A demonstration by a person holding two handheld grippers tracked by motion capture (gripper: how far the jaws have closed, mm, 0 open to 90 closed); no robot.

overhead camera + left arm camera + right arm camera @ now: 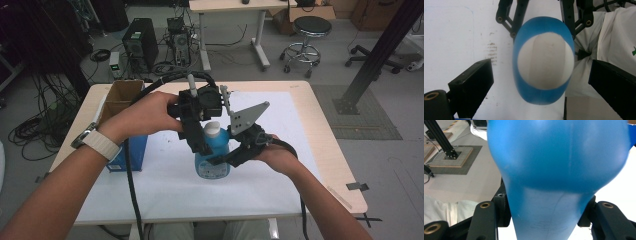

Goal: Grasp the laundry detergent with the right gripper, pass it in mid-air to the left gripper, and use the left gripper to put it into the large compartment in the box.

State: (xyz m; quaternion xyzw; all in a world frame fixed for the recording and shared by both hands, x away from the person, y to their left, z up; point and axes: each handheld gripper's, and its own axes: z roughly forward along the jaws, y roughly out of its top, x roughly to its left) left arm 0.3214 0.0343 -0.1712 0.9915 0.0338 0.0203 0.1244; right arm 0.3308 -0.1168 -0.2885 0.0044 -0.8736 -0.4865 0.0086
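Standing upright on the white mat (260, 190) near the table's middle, the blue bottle (212, 162) is clamped about its body by the right gripper (235, 152), whose jaws press both flanks in the right gripper view. Above it, the left gripper (200, 142) points down over the white cap (545, 60), jaws spread wide and clear of it on either side. A cardboard box (120, 97) sits at the table's left edge.

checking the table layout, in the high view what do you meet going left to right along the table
cardboard box → left gripper → blue bottle → right gripper, shut on the bottle → bare right part of the table
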